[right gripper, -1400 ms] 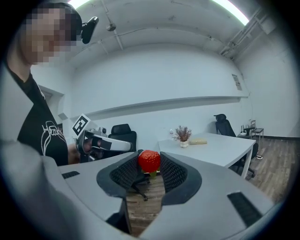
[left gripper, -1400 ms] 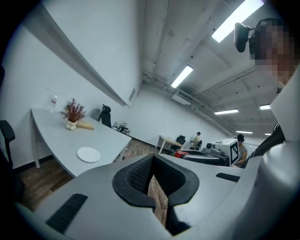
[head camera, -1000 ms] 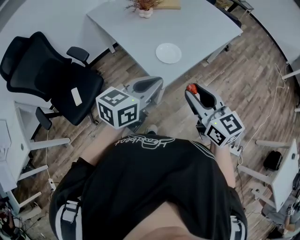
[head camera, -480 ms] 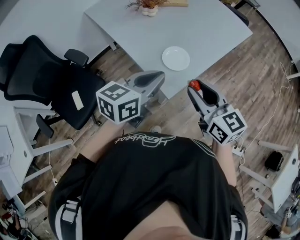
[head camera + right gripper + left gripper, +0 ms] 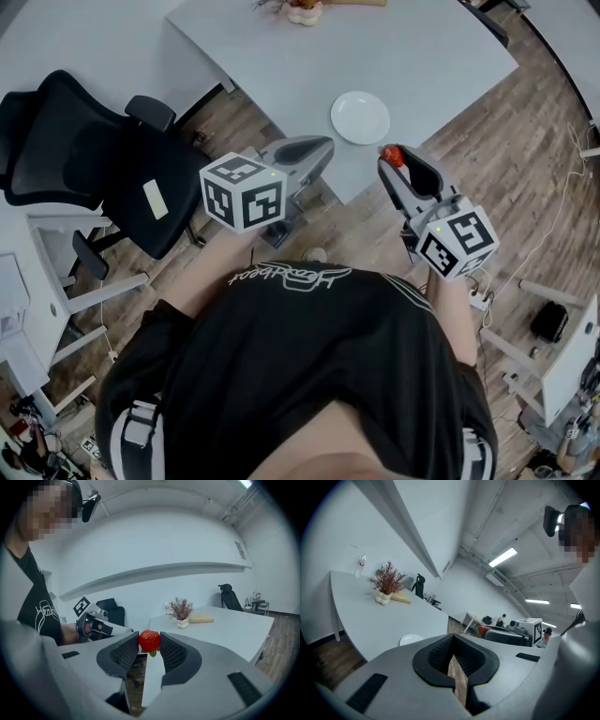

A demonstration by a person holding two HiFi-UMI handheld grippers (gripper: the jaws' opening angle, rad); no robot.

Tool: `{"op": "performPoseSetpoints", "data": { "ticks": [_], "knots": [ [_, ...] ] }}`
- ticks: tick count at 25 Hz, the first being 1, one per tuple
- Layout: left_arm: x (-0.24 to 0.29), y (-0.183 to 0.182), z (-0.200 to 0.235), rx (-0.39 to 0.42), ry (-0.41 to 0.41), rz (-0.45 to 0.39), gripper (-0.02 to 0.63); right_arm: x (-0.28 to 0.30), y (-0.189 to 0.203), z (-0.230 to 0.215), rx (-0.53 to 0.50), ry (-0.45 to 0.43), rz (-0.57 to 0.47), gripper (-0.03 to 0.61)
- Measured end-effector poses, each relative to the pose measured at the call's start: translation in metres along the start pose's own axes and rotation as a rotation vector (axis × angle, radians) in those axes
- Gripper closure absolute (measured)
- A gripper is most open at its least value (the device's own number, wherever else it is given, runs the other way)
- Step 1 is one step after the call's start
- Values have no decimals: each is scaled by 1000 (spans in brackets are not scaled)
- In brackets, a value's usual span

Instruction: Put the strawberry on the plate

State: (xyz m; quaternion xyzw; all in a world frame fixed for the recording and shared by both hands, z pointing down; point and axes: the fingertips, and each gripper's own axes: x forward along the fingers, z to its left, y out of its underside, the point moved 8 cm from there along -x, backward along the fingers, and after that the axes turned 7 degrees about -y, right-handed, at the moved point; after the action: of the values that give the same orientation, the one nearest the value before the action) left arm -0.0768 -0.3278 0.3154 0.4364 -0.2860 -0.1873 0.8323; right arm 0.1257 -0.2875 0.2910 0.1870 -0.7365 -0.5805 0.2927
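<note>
A red strawberry [image 5: 149, 641] sits clamped between the tips of my right gripper [image 5: 149, 645]; in the head view the strawberry [image 5: 392, 156] hangs just off the near corner of the grey table [image 5: 412, 56]. The white plate [image 5: 360, 117] lies on that table, a short way up and left of the berry; in the left gripper view the plate [image 5: 410, 640] shows beyond the jaws. My left gripper [image 5: 319, 147] is at the table's near edge, left of the plate, its jaws closed together with nothing between them [image 5: 453, 663].
A black office chair [image 5: 89, 169] stands to the left on the wooden floor. A small vase of dried plants [image 5: 302, 11] sits at the table's far side, with a pale block [image 5: 401, 599] beside it. More desks lie to the right.
Both grippers have moved forward toward the table. The strawberry, held throughout, is now close to the plate's near edge, and the left gripper's tip has reached the table's edge.
</note>
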Motion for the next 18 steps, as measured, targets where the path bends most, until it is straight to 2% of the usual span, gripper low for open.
{"op": "performPoseSetpoints", "data": {
  "ticks": [12,18],
  "knots": [
    [28,22,30,-59,-4,61,606,38,5,-40,-30,10,47,443],
    [38,35,46,-83,-18,96,606,62,20,-64,-55,33,89,443]
  ]
}}
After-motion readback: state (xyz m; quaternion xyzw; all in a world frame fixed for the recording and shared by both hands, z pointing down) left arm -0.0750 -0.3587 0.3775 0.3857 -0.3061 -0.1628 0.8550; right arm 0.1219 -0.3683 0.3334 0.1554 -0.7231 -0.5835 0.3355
